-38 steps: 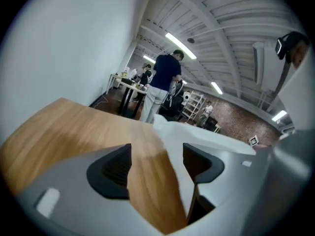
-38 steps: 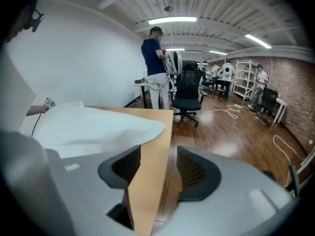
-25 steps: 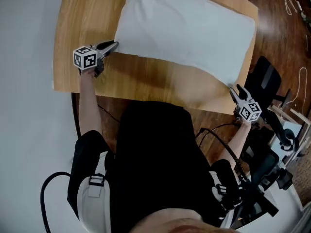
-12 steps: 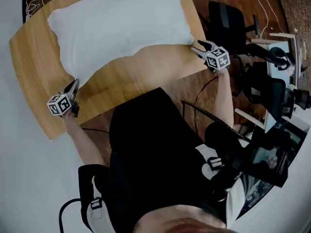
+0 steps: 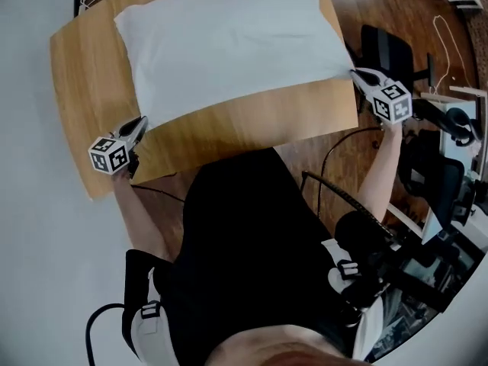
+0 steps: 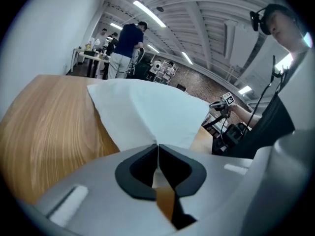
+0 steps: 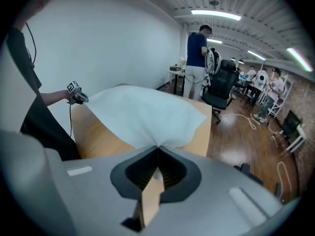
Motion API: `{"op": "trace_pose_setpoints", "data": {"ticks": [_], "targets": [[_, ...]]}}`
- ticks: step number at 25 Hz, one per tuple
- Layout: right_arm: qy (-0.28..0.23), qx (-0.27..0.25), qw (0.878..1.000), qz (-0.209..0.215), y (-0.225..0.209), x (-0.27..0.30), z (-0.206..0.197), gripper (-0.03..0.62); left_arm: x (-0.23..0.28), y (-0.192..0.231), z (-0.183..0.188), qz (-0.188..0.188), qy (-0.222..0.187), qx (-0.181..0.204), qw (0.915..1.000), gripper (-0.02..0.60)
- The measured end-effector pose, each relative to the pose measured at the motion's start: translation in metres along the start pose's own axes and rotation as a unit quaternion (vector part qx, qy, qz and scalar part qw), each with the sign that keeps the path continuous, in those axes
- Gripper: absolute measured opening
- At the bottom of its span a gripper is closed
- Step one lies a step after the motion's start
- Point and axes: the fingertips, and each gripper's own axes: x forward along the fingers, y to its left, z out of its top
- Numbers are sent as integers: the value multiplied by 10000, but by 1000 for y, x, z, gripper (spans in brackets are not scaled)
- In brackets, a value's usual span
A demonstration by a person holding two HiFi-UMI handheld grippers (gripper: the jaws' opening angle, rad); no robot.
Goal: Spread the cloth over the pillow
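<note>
No legible text, label, brand, number or sign is found in any view. The marker cube (image 5: 109, 155) of the left tongs (image 5: 140, 122) and the marker cube (image 5: 392, 103) of the right tongs (image 5: 356, 72) bear only black-and-white square code patterns, with no characters. In the two gripper views the opposite cube shows too small to read.

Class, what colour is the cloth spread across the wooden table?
The cloth is plain white, with no pattern; it shows best in the head view.
</note>
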Motion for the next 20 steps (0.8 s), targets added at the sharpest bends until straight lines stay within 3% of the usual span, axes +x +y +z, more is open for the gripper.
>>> {"op": "trace_pose_setpoints", "data": {"ticks": [3, 7, 10, 13, 16, 20], "targets": [[113, 275, 9995, -73, 6, -27, -10, 6, -4, -16, -2, 69, 171, 35, 9998, 9], [810, 520, 9953, -29, 9, 65, -97, 6, 33, 3, -60, 145, 865, -493, 9949, 9], [871, 613, 9943, -76, 13, 118, -117, 6, 43, 22, -75, 451, 1044, -745, 9907, 9], [897, 604, 9939, -199, 10, 130, -115, 6, 51, 38, -75, 614, 1073, -795, 9891, 9], [875, 684, 9936, -218, 7, 136, -123, 6, 64, 44, -75, 532, 1033, -876, 9893, 12], [599, 535, 9958, -438, -19, 165, -99, 11, 87, 67, -56, 431, 602, -710, 9947, 27]]}}
